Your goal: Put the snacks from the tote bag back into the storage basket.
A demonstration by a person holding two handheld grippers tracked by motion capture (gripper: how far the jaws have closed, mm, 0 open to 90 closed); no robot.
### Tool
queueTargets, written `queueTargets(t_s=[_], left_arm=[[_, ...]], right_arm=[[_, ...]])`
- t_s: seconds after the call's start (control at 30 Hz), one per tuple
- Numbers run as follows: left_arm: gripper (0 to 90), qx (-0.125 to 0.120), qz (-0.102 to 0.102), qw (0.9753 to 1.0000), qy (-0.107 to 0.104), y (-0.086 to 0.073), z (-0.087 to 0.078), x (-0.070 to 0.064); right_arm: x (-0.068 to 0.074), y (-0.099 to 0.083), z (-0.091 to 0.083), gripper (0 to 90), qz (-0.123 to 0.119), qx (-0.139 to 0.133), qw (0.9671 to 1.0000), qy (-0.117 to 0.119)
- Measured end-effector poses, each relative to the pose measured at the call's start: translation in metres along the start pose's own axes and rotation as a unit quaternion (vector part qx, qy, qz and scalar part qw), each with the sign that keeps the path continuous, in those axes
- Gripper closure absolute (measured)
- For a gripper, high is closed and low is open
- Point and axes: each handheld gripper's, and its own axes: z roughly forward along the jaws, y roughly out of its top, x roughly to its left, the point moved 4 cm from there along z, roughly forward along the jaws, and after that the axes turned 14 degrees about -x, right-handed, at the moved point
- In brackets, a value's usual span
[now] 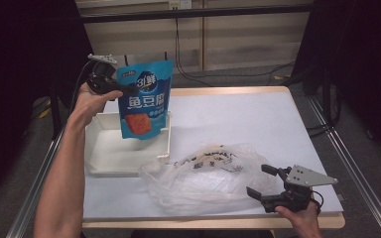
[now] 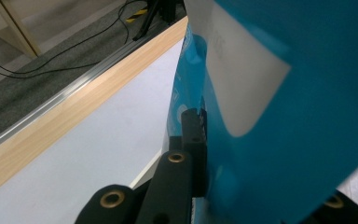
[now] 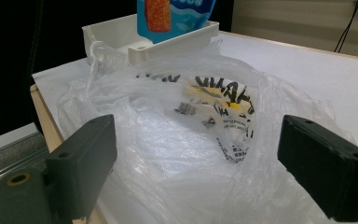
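While the two grippers work well apart, the scene reads from the near edge of the tabletop to the far one:

Right gripper (image 1: 265, 182): held by a hand (image 1: 297, 215) at the near edge of the tabletop, toward the near right corner; its jaws are spread wide and point left at the plastic bag. In the right gripper view (image 3: 196, 158) the bag's film lies between the two black jaws, which do not press it.

Plastic bag (image 1: 206, 174): thin, clear and crumpled, with black printed lettering; it lies flat on the tabletop along the near edge, around the middle. Its left end touches the near right corner of the white tray. Something with a yellow patch shows dimly through the film in the right gripper view (image 3: 200, 107); what it is cannot be told.

White tray (image 1: 110, 157): a shallow rectangular bin with low walls, standing at the left edge of the tabletop, its floor bare where it shows.

Blue pouch (image 1: 145, 99): a snack pouch with white characters and an orange picture, hanging upright in the air above the far part of the tray, clear of its floor.

Left gripper (image 1: 129, 90): raised over the far left corner of the tabletop, jaws pressed together on the pouch's upper left edge; the left gripper view (image 2: 200, 154) shows the blue foil (image 2: 279, 107) clamped between them.

Tabletop (image 1: 238, 116): white with a wooden rim.
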Motion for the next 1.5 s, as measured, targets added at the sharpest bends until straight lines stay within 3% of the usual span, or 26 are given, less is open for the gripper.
queueTargets(t_s=[0.5,0.67,0.73,0.83,0.9,1.0,1.13,1.2,1.3,1.37,1.5], left_arm=[[90.0,-0.011,0.004,0.9999,-0.006,-0.004,0.014,0.002],[90.0,-0.011,0.003,0.9999,0.005,-0.007,0.014,0.003],[90.0,-0.004,0.003,1.0000,0.007,-0.008,0.015,0.004],[90.0,0.019,0.024,0.9994,0.017,-0.013,0.020,0.004],[90.0,-0.015,0.008,0.9998,0.014,-0.012,0.020,0.005],[90.0,-0.015,0.007,0.9998,0.014,-0.013,0.023,0.006],[90.0,0.014,0.030,0.9991,0.026,-0.013,0.021,0.003],[89.8,0.034,0.051,0.9974,0.037,-0.014,0.021,0.001],[87.6,0.064,0.068,0.9948,0.041,-0.017,0.021,0.000],[82.9,0.060,0.063,0.9949,0.051,-0.019,0.020,0.000],[75.4,0.050,0.063,0.9955,0.050,-0.022,0.015,0.000]], right_arm=[[0.000,0.001,0.000,11.3,0.000,0.000,1.0000,0.000],[0.000,0.000,0.000,11.4,0.002,0.001,1.0000,-0.001],[0.000,0.000,0.001,11.3,0.003,0.000,1.0000,0.001],[0.001,0.000,0.001,11.3,-0.001,0.002,1.0000,0.003],[0.001,0.000,0.001,11.3,0.000,0.003,1.0000,0.002],[0.001,0.000,0.001,11.3,0.000,0.003,1.0000,0.002],[0.001,0.000,0.001,11.3,0.000,0.002,1.0000,0.002],[0.001,-0.001,0.002,11.3,0.001,0.005,1.0000,0.002],[0.002,0.000,0.002,11.4,-0.001,0.005,1.0000,0.003],[0.003,0.000,0.002,11.4,-0.002,0.005,1.0000,0.003],[0.003,-0.001,0.003,11.3,0.000,0.006,1.0000,0.003]])
